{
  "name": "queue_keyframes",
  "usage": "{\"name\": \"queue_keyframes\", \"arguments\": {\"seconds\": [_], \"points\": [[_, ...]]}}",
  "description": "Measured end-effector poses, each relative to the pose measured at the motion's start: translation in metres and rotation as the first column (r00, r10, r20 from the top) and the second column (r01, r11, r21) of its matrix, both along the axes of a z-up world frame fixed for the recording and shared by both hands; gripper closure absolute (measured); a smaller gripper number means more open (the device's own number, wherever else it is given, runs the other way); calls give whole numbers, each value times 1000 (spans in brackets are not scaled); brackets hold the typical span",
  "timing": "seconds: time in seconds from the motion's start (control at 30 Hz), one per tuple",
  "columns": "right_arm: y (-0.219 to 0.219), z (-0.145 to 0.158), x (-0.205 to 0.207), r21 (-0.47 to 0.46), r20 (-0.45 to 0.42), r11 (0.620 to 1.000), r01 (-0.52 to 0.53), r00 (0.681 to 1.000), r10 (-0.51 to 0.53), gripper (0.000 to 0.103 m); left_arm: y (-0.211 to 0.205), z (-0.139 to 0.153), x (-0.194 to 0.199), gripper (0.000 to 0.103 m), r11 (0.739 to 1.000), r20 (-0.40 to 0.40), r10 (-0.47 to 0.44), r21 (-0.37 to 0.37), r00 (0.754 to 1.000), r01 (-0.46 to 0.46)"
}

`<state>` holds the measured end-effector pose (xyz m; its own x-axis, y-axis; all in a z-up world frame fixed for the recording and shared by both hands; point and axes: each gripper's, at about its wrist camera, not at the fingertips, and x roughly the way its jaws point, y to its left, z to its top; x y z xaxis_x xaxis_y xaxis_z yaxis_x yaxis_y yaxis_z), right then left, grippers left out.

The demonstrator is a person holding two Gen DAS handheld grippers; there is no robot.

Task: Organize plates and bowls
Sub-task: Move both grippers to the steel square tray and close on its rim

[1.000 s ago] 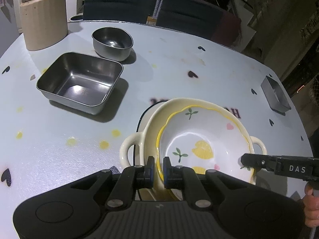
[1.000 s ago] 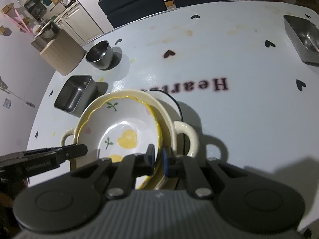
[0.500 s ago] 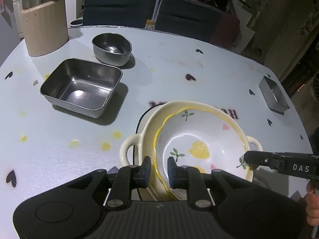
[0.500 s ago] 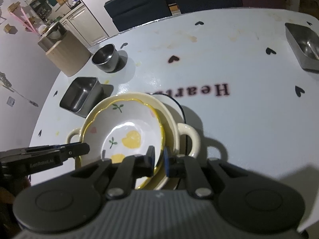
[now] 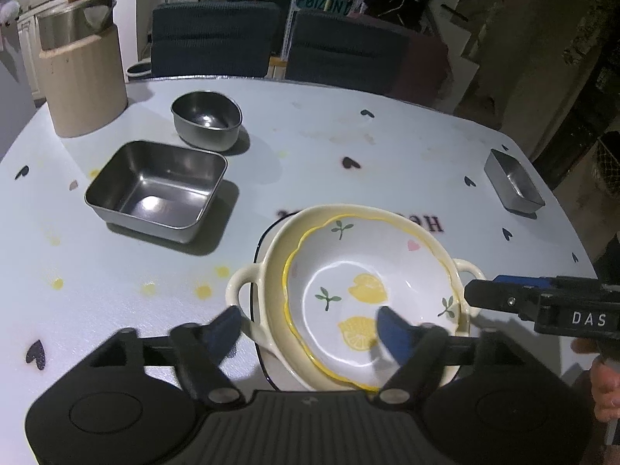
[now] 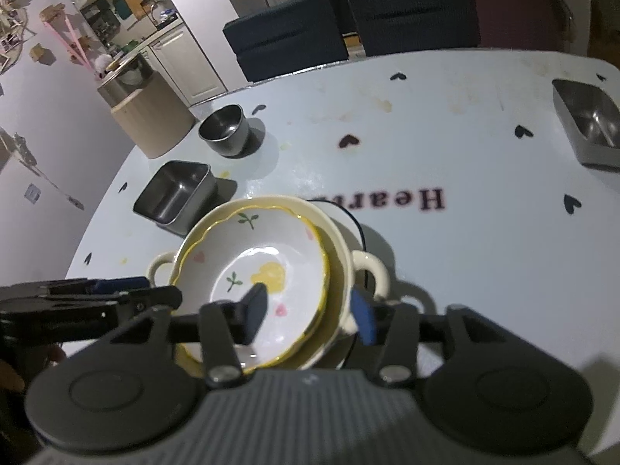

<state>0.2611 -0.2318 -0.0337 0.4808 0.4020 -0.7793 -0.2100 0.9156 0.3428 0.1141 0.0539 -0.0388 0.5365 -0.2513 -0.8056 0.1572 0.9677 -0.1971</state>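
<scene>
A lemon-print bowl point(image 5: 372, 290) sat nested in a cream two-handled dish point(image 5: 267, 271) on the white table point(image 5: 116, 271). The left claw point(image 5: 310, 329) was opening wide, its pads clear of the near rims between them. The right claw point(image 6: 310, 310) was opening too, straddling the rims without pressing. A square steel pan point(image 5: 155, 190) and a round steel bowl point(image 5: 207, 120) stood well apart behind.

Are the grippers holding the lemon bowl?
No, nothing is held. Both the left gripper and right gripper are opening, pads clear of the lemon bowl rim.
</scene>
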Motion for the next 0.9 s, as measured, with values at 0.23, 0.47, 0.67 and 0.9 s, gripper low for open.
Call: {"name": "queue_keyframes", "arguments": {"seconds": [0.23, 0.47, 0.67, 0.9], "points": [[-2, 2, -2, -17, 50, 1000, 16, 999, -15, 8, 9, 4, -3, 0, 999, 59, 27, 16, 998, -28], [2, 8, 1, 2, 128, 999, 34, 991, -34, 0, 33, 16, 1, 0, 995, 133, 69, 58, 989, -77], [15, 20, 13, 73, 174, 997, 34, 984, -46, 0, 75, 24, 14, 0, 987, 151, 156, 9, 976, -159], [41, 26, 39, 124, 179, 992, 14, 983, -36, 0, 126, 32, 49, 0, 978, 183, 202, 14, 962, -208]]}}
